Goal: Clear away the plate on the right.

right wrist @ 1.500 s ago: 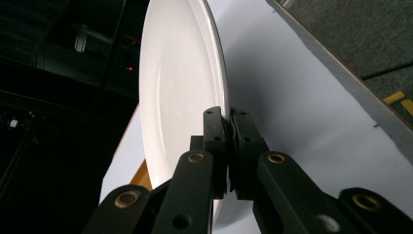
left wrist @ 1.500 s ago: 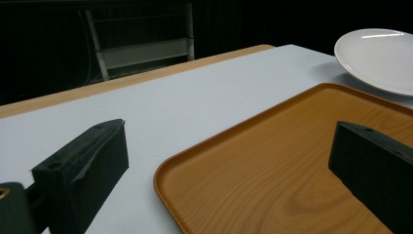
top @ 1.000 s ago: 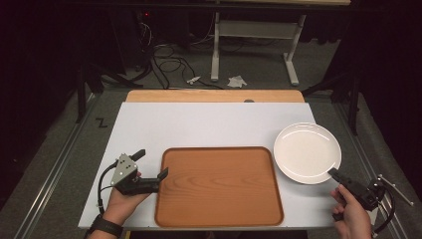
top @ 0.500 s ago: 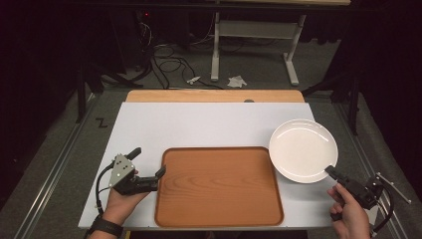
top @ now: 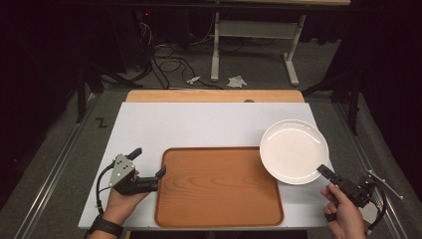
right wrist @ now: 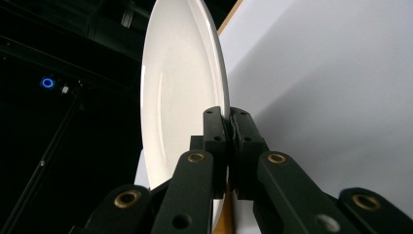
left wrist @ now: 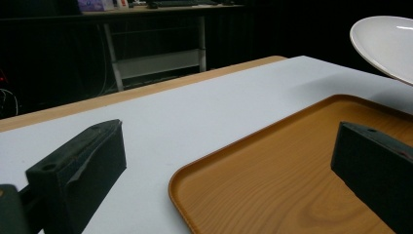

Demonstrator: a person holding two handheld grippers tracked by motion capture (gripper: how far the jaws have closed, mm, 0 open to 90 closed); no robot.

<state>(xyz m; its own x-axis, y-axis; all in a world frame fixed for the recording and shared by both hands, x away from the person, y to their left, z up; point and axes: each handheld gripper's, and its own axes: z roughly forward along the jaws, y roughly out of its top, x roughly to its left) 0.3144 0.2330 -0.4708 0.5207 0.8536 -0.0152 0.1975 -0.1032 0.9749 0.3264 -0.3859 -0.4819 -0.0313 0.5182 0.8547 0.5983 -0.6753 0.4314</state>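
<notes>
The right gripper (top: 326, 172) has its fingers clamped on the plate (top: 293, 150) rim at five o'clock; the left gripper (top: 149, 167), fingers apart, straddles the tray (top: 216, 191) corner on the desk (top: 199, 127).

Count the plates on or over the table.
1. The white plate is held over the table's right side, its near rim clamped in the right gripper, its left edge over the tray's far right corner. Nothing seems hidden.
</notes>
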